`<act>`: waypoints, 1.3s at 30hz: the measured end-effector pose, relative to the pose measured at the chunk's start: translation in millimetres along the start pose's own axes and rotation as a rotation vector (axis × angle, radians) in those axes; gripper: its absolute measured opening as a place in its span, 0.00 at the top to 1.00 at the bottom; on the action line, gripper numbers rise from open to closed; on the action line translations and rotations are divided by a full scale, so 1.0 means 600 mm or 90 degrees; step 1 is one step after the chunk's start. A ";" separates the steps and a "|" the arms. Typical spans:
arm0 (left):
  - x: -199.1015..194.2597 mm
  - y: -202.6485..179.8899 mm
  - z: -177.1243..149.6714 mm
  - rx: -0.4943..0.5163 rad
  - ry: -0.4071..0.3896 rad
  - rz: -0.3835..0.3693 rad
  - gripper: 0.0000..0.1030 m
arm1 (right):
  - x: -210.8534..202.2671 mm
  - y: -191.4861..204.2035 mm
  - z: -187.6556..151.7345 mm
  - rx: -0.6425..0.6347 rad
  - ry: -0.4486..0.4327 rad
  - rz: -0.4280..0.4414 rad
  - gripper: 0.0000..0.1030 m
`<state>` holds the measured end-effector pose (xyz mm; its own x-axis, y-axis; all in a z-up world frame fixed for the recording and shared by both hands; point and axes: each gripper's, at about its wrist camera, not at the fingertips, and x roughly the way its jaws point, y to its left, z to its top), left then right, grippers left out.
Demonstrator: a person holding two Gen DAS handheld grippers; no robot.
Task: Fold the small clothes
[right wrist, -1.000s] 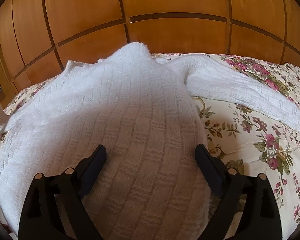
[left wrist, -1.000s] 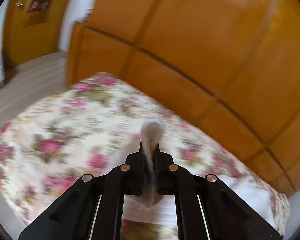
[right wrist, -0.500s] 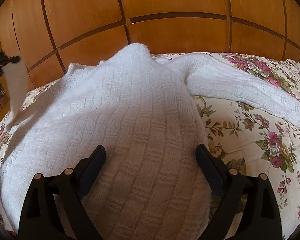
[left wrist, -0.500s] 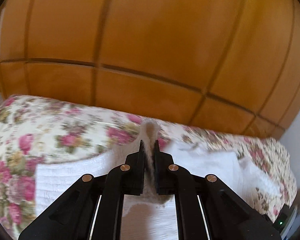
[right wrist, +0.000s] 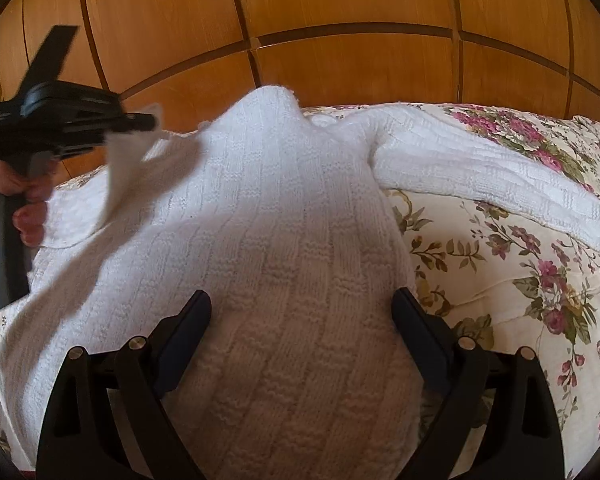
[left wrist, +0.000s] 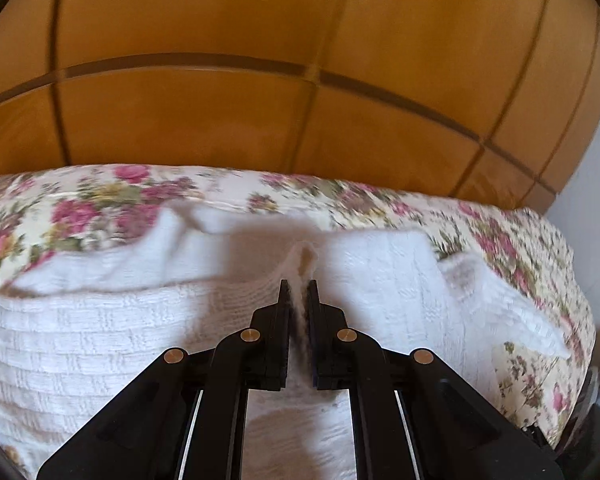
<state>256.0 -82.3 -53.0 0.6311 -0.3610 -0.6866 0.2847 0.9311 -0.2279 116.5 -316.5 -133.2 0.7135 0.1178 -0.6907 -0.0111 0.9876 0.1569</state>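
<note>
Sweater [right wrist: 284, 240], white and knitted, lies spread on the floral bedspread [right wrist: 520, 280] in front of the wooden panels [right wrist: 340, 12]. Your left gripper [left wrist: 299, 292] has its jaws pressed together on a lifted piece of that sweater, probably a sleeve end, though motion blur makes this hard to confirm. In the right wrist view this gripper [right wrist: 140, 124] is at about ten o'clock, with your hand [right wrist: 16, 200] around its handle and the white cloth hanging from its tip. Your right gripper [right wrist: 302, 312] stands wide apart at six o'clock, low over the sweater body and gripping nothing. One sleeve [right wrist: 500, 176] stretches toward three o'clock.
</note>
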 end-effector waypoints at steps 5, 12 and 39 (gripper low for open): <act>0.029 -0.039 -0.014 0.045 0.021 -0.028 0.44 | 0.002 -0.001 0.000 0.000 0.001 0.000 0.11; -0.054 0.007 -0.072 0.025 -0.064 -0.047 0.21 | 0.001 -0.004 0.000 0.001 0.001 0.003 0.11; -0.167 0.285 -0.216 -0.244 -0.173 0.039 0.21 | 0.150 0.135 0.165 0.027 0.089 0.119 0.41</act>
<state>147.8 119.7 -112.7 0.8189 -0.2576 -0.5129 -0.0133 0.8849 -0.4657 249.2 -236.0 -112.4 0.5982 0.3141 -0.7372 -0.1026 0.9424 0.3183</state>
